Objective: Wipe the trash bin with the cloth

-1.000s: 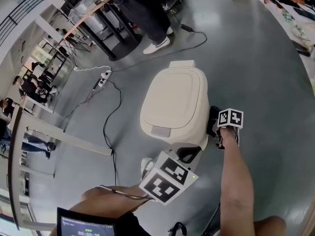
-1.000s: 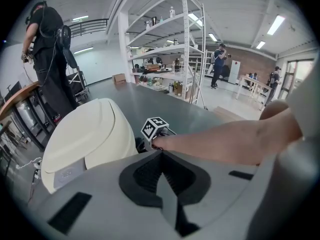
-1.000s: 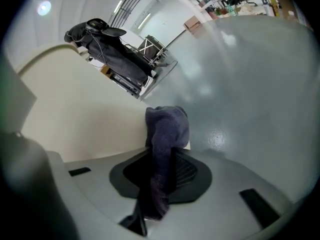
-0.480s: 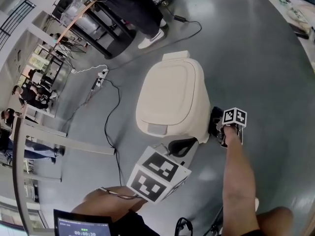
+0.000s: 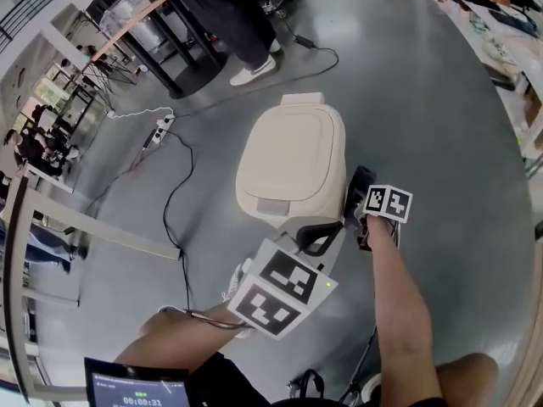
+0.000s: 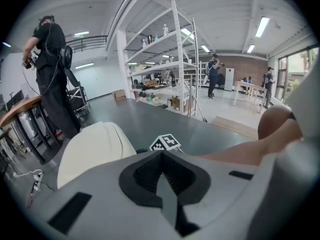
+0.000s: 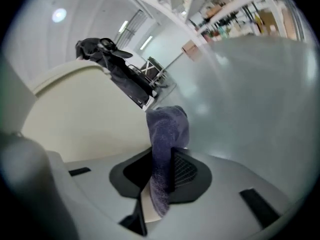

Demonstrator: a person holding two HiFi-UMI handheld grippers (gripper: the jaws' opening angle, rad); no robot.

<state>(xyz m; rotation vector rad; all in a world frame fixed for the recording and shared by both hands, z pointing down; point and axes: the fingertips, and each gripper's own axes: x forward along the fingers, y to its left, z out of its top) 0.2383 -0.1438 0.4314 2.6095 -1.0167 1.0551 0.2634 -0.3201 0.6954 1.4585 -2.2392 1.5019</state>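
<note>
The cream trash bin (image 5: 293, 164) stands on the grey floor with its lid closed. My right gripper (image 5: 361, 203) is at the bin's right side, shut on a dark purple-grey cloth (image 5: 356, 186) that rests against the wall. In the right gripper view the cloth (image 7: 166, 131) sticks up from the right gripper (image 7: 160, 170), with the bin (image 7: 85, 114) close on the left. My left gripper (image 5: 318, 237) hovers at the bin's near right corner. It is shut and holds nothing. The left gripper (image 6: 162, 173) looks over the lid (image 6: 92, 151).
A person (image 5: 233, 15) stands just beyond the bin. A black cable (image 5: 174, 197) and a power strip (image 5: 155, 131) lie on the floor to the left. Tables (image 5: 136, 32) line the far left, shelves (image 5: 509, 41) the right.
The right gripper with the cloth has slid a little along the bin's right side. The left gripper has stayed by the near corner while the head view shifted.
</note>
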